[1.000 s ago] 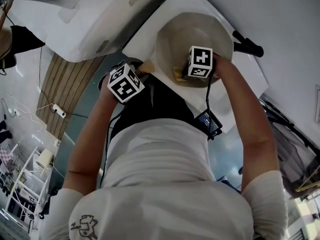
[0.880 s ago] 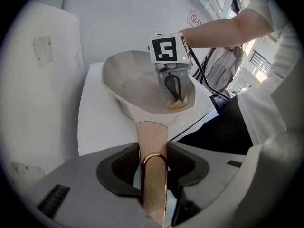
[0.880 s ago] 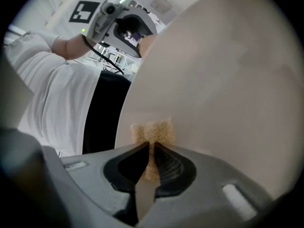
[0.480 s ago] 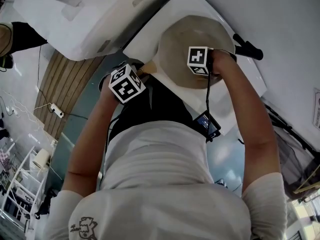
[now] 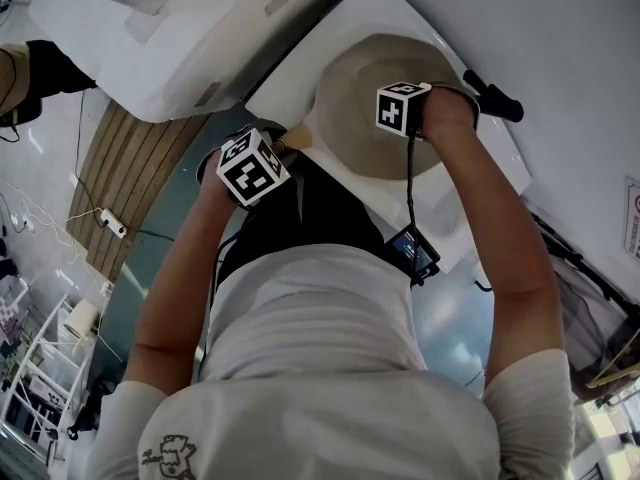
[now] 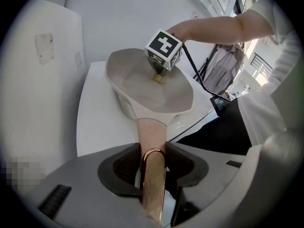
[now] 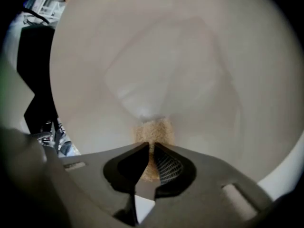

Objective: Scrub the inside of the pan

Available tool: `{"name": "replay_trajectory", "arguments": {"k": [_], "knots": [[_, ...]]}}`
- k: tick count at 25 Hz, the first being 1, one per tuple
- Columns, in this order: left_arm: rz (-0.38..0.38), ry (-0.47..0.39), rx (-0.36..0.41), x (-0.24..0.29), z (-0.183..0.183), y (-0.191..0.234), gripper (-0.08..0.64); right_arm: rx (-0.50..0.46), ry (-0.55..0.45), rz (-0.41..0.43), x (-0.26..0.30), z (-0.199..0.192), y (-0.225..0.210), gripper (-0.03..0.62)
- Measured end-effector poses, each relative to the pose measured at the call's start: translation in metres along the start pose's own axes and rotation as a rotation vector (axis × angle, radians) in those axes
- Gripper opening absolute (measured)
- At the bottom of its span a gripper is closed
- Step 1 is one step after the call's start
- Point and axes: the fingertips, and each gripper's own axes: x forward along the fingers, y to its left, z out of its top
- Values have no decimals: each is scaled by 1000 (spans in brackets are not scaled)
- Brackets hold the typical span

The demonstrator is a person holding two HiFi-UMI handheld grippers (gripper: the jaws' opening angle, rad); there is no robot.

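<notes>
Both grippers are clamped: the left gripper [image 6: 153,150], its jaws just having closed a little, grips the handle [image 6: 152,128] of the pan [image 6: 137,85], which sits on a white counter [image 6: 97,127]; the right gripper [image 7: 151,149] pinches a tan sponge [image 7: 153,129] against the pan's inside

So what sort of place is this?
Probably a lab or studio space, not a kitchen: the pan sits on a plain white table, a power strip and cables lie on the floor, a wire rack stands nearby.
</notes>
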Motion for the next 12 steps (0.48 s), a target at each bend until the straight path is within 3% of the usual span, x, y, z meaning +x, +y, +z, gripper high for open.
{"name": "replay_trajectory", "arguments": {"k": [5,12], "knots": [[5,-3,0,-1,0,0,160,32,-112,-344,-32,19,-58,38],[19,0,-7,-3,-2,4,160,-29,-413,-655,-80,75,-85,38]]}}
